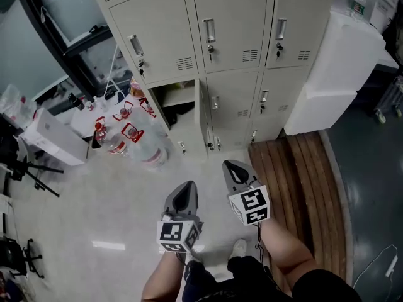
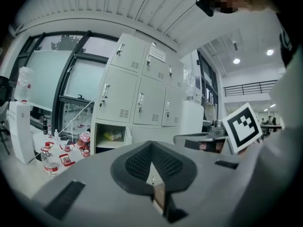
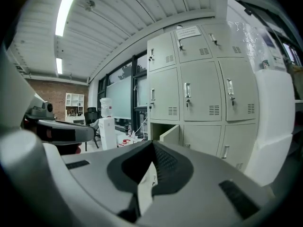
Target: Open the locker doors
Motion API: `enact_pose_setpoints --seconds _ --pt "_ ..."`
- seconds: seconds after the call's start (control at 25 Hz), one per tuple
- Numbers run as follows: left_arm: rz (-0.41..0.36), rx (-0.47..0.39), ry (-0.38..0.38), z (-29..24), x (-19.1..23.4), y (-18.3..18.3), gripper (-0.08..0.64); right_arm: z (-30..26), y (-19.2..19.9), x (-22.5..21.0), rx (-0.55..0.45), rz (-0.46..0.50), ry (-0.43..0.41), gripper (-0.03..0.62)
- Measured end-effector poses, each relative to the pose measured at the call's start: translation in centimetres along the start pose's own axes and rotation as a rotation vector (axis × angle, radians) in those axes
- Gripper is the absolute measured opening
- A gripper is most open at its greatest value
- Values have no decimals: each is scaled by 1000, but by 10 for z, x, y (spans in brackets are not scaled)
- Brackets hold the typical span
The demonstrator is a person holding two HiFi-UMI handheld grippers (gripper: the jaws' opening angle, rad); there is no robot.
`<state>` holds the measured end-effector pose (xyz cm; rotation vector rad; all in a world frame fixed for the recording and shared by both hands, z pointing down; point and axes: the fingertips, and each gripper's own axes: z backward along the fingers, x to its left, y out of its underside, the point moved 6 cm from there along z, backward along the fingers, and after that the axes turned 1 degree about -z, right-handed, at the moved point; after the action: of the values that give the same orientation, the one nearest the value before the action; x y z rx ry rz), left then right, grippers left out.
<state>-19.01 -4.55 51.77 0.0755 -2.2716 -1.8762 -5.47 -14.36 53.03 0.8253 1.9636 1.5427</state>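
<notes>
— Where are the lockers (image 1: pixel 239 55)?
— Dead ahead, beige, and both grippers hang well short of them. 1 door (image 1: pixel 203 115) in the left column stands open, its compartment (image 1: pixel 178 102) showing a shelf. Every other door in sight is flush.
— And the jaws?
— Left gripper (image 1: pixel 186 194): pads pressed together, nothing between. Right gripper (image 1: pixel 236 172): the same, clamped on air. Water bottles (image 1: pixel 135 140) crowd the floor (image 1: pixel 94 200) beside that open compartment.
</notes>
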Motion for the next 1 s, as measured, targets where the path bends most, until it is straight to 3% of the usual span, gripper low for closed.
enact_pose_setpoints --seconds 0.36,0.72,1.0 --pt "-18 -2 93 49 1 -44 -2 40 -40 48 -4 -53 70 0" --pt "5 2 148 115 52 -51 -2 63 -57 126 -24 -59 171 0" --pt "-13 -1 166 157 75 -50 -2 74 -55 173 -28 -57 202 0"
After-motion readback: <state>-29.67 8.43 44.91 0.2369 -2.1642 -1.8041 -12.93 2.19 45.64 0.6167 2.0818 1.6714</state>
